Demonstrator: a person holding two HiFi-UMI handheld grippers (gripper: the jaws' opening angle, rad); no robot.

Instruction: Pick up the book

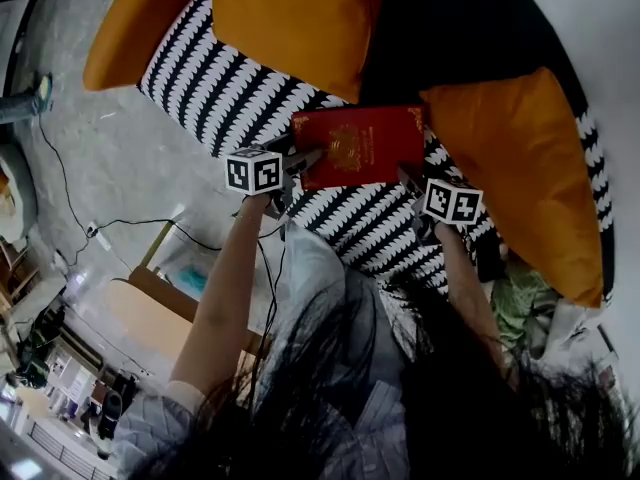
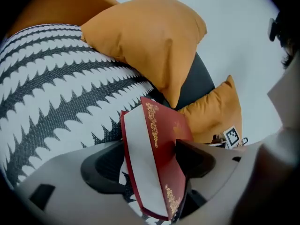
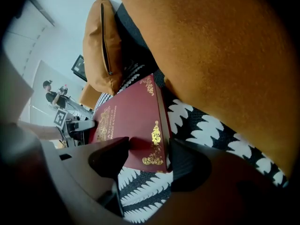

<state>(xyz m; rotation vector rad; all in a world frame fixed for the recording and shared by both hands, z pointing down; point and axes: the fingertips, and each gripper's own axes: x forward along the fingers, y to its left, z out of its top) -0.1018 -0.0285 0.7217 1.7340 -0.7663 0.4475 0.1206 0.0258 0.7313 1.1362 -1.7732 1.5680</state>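
A dark red book [image 1: 360, 146] with gold ornaments lies on the black-and-white patterned sofa seat [image 1: 250, 88]. My left gripper [image 1: 303, 160] is at the book's left end and my right gripper [image 1: 410, 178] is at its right end. In the left gripper view the book [image 2: 159, 149] stands between the wide-open jaws of the left gripper [image 2: 150, 165], white page edge showing. In the right gripper view a corner of the book [image 3: 126, 121] sits between the spread jaws of the right gripper [image 3: 147, 156]. I see neither gripper's pads squeezing the book.
Orange cushions [image 1: 290, 18] [image 1: 520, 158] flank the book, with a black cushion [image 1: 450, 28] behind it. Grey floor with a cable [image 1: 100, 168] and boxes lies left of the sofa. A person [image 3: 51, 95] stands far off in the right gripper view.
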